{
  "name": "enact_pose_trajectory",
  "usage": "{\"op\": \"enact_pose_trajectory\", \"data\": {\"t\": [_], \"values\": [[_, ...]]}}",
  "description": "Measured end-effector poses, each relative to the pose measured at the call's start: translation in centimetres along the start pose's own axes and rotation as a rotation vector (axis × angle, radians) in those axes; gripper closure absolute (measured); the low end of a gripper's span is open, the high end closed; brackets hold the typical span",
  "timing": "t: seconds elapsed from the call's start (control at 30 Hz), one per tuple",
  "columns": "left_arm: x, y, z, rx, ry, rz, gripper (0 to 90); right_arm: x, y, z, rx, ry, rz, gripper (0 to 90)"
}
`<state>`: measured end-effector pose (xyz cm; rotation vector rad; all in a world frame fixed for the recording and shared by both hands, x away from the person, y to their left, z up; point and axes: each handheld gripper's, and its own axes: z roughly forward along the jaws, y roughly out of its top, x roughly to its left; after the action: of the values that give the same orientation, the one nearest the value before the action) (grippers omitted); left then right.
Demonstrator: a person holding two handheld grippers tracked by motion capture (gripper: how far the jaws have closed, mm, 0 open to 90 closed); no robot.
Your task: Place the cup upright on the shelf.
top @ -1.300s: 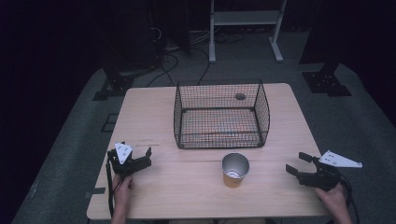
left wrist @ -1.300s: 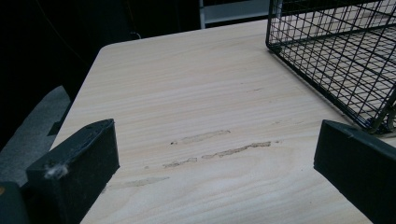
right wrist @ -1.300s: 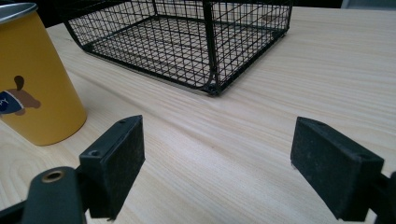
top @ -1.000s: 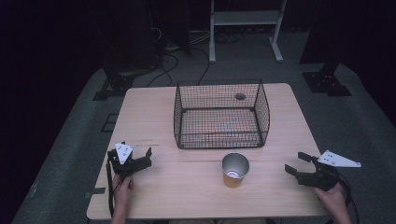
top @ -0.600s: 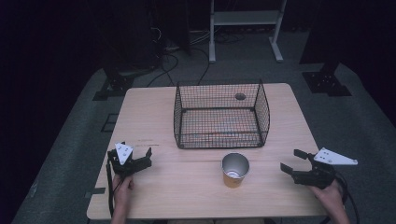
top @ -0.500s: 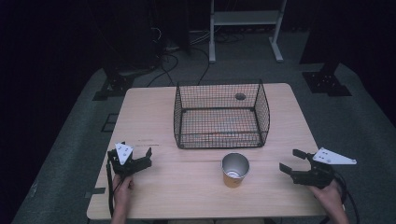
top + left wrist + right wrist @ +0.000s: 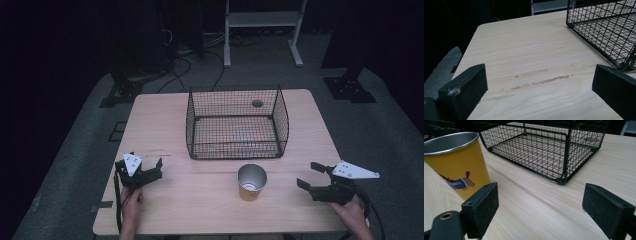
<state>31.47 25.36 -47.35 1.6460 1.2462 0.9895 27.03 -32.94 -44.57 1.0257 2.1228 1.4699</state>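
A yellow cup (image 7: 251, 181) with a metal rim and a cartoon dog print stands upright on the wooden table, just in front of a black wire basket (image 7: 232, 150). My right gripper (image 7: 307, 174) lies low over the table to the right of the cup and points at it. Its jaws have just been opening and nothing is between them. In the right gripper view the cup (image 7: 456, 162) stands ahead on the left, beyond the left jaw, with the basket (image 7: 544, 147) behind it. My left gripper (image 7: 159, 170) rests open near the front left, well apart from the cup.
The table (image 7: 160, 125) has bare wood left of the basket, with faint scuff marks (image 7: 541, 78) ahead of the left gripper (image 7: 540, 77). The basket's corner (image 7: 604, 30) is at that view's right. Dark floor, cables and a white stand (image 7: 262, 20) lie beyond the far edge.
The right gripper has shifted slightly left toward the cup and its jaws have spread apart. The left gripper, cup and basket have stayed put.
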Motion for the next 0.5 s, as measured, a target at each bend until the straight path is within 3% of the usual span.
{"op": "enact_pose_trajectory", "data": {"t": [0.5], "values": [[0.0, 0.0, 0.0, 0.001, -0.001, 0.001, 0.0, 1.9, 0.9, 0.3, 0.034, 0.022, -0.058, 9.5]]}}
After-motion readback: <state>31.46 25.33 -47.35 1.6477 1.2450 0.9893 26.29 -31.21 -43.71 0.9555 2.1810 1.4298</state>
